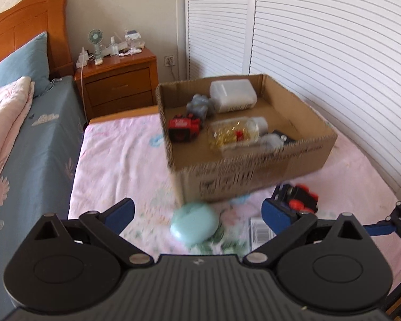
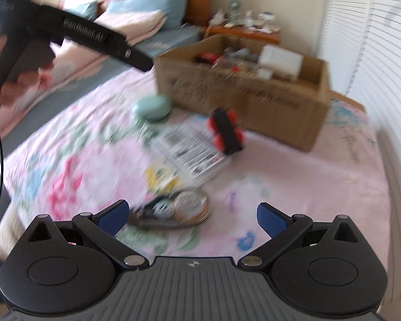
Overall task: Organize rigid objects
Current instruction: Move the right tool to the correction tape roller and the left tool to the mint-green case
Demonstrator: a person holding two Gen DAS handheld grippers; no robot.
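Toys and small containers lie blurred on the pink floral bedsheet [image 2: 294, 176]: a smooth mint oval case [image 1: 194, 223] just ahead of the left hand-held gripper [image 1: 197, 214], whose jaws are spread and empty, a black-and-red toy car [image 2: 226, 131] by its right finger, half hidden. Beyond sits the cardboard box [image 1: 254, 171]. The right hand-held gripper [image 2: 191, 215] gapes over a smeared round tin [image 2: 189, 206].

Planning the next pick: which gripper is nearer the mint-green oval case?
Left. The left gripper hovers open right at the mint-green oval case, which sits between its jaws. The right gripper is farther back, the case well ahead of it.
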